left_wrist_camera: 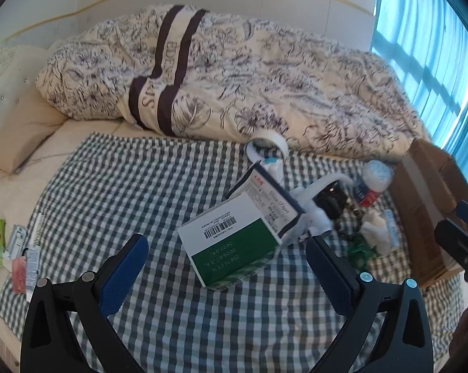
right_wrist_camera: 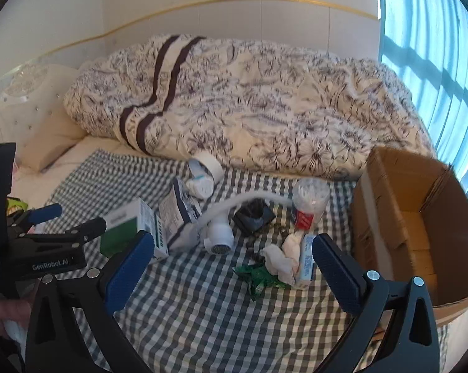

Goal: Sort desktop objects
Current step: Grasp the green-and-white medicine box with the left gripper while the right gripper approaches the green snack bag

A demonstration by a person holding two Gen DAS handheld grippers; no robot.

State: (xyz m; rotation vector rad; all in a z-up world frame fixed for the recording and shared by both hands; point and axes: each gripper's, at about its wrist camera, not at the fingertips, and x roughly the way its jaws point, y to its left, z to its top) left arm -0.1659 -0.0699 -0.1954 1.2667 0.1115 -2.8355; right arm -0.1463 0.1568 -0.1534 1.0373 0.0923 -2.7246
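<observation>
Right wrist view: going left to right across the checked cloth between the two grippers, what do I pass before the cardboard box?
Green and white box → blue and white box → white plastic pipe fitting → black pouch → cotton swab jar → open cardboard box.

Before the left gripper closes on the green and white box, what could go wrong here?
The green and white box leans against the blue and white box, so pulling it may tip that one. The open left gripper has its right finger close to the white hose, which might snag.
</observation>
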